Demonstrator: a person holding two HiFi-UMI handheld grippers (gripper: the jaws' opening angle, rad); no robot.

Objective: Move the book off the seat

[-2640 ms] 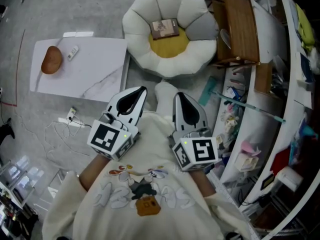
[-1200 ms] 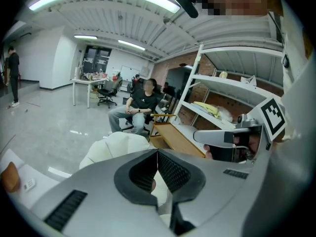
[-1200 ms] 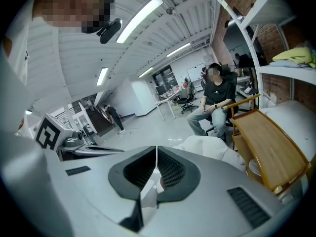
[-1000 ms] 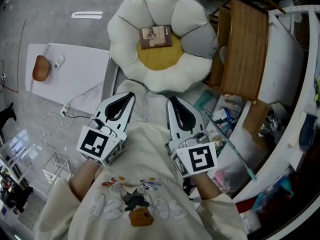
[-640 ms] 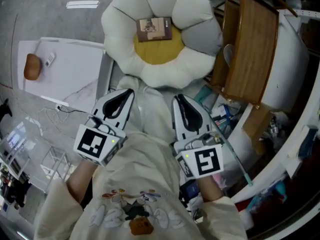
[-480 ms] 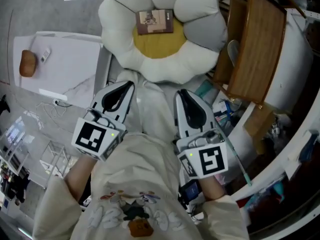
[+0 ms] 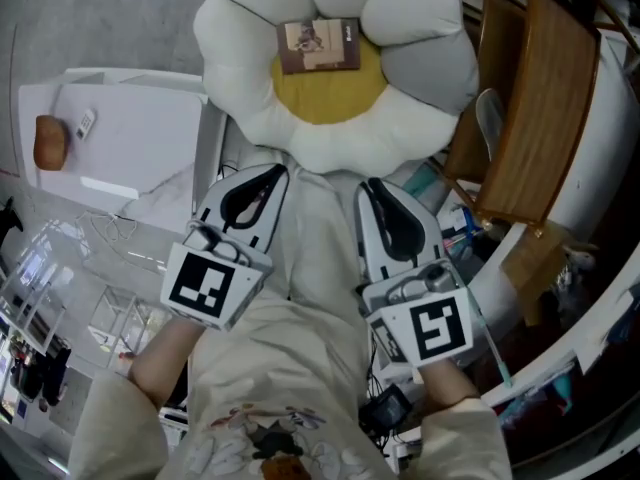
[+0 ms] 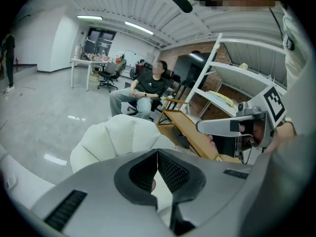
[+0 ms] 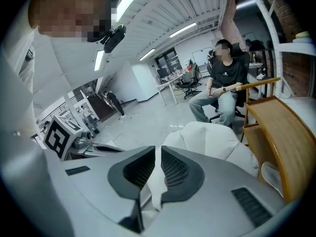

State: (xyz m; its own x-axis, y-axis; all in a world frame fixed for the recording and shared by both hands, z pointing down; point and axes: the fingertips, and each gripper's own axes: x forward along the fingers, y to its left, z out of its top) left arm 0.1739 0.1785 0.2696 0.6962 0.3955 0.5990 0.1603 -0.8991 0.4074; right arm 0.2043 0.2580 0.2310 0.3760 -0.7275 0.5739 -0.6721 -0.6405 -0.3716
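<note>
A flower-shaped seat (image 7: 330,118) with white petals and a yellow middle lies on the floor at the top of the head view. A small brown book (image 7: 320,46) lies flat on the far part of the yellow middle. My left gripper (image 7: 278,171) and right gripper (image 7: 372,183) are side by side just short of the seat's near petals, both shut with nothing between the jaws. In the left gripper view the shut jaws of the left gripper (image 8: 157,154) point over the seat (image 8: 118,137). The book is hidden in both gripper views.
A white marble-look board (image 7: 130,158) lies left of the seat, bearing a brown lump (image 7: 48,140) and a small white remote (image 7: 85,122). A wooden rack (image 7: 540,98) and floor clutter stand to the right. A seated person (image 9: 222,83) is beyond the seat.
Both grippers have come down and forward toward the seat, which now looks larger and nearer. Their jaws stayed shut. The book has not moved on the seat.
</note>
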